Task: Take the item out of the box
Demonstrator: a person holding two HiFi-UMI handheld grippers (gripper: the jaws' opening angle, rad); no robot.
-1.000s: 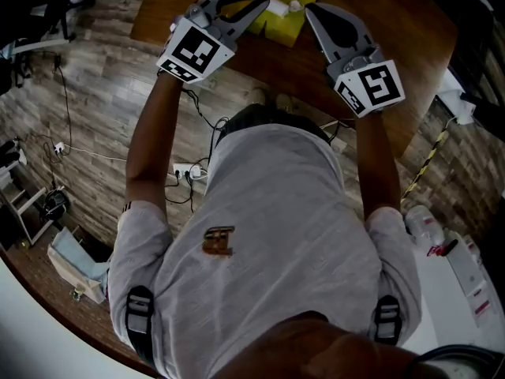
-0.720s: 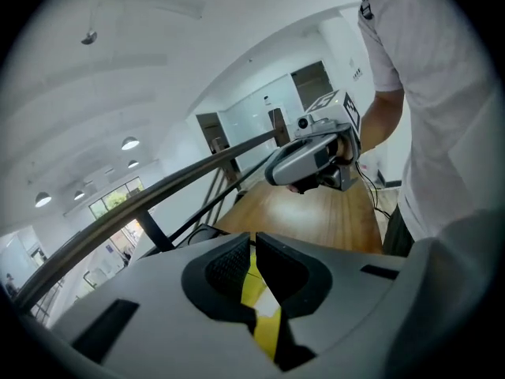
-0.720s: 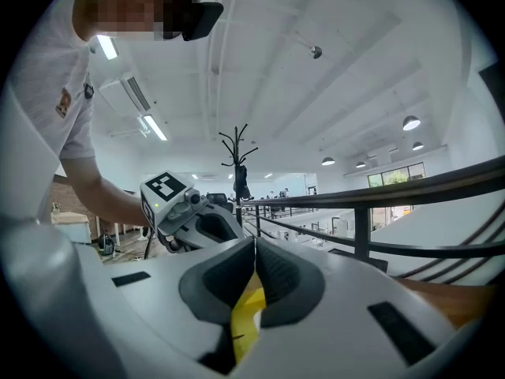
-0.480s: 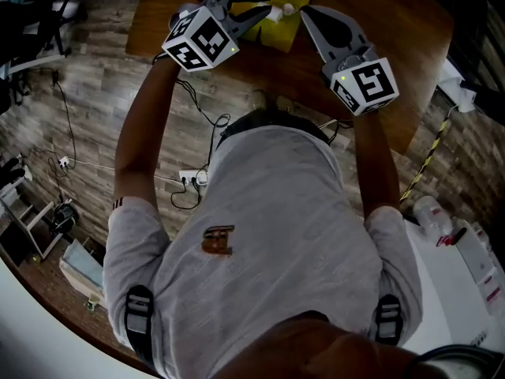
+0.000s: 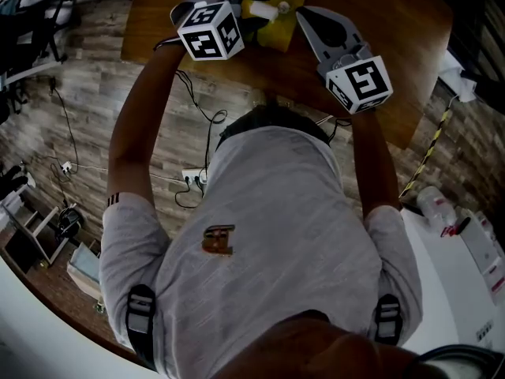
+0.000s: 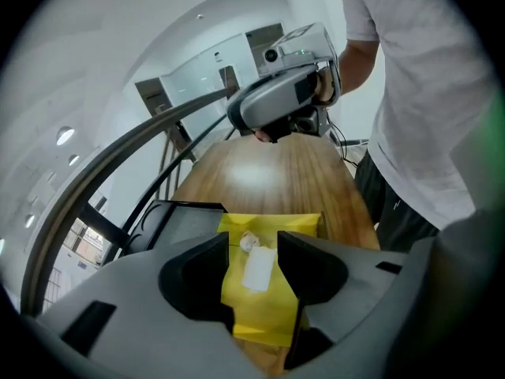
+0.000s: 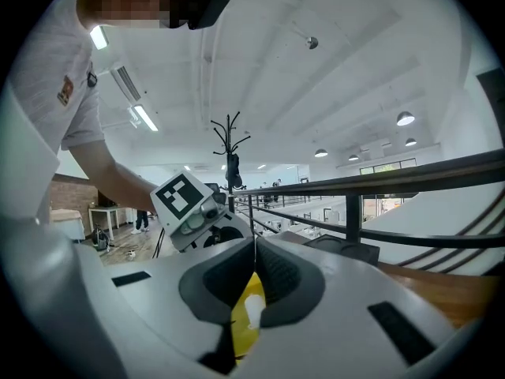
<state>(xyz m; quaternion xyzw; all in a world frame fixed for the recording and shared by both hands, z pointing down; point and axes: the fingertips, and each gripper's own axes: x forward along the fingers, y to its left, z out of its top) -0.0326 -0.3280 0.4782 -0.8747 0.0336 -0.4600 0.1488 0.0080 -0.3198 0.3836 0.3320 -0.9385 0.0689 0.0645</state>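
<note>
- Seems nearly done, with the white item [image 6: 258, 268] atop the yellow box [image 6: 264, 318] (outside it, apparently).
- With the left gripper [image 6: 252, 247] jaws opening either side of it, not pressing; right gripper [image 7: 254, 247] jaws together, empty.
- To do, perhaps: moving it clear.

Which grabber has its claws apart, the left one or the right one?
The left gripper: its jaws are opening, and the white item on the yellow box shows in the gap, untouched. The right gripper has its jaws together.
</note>
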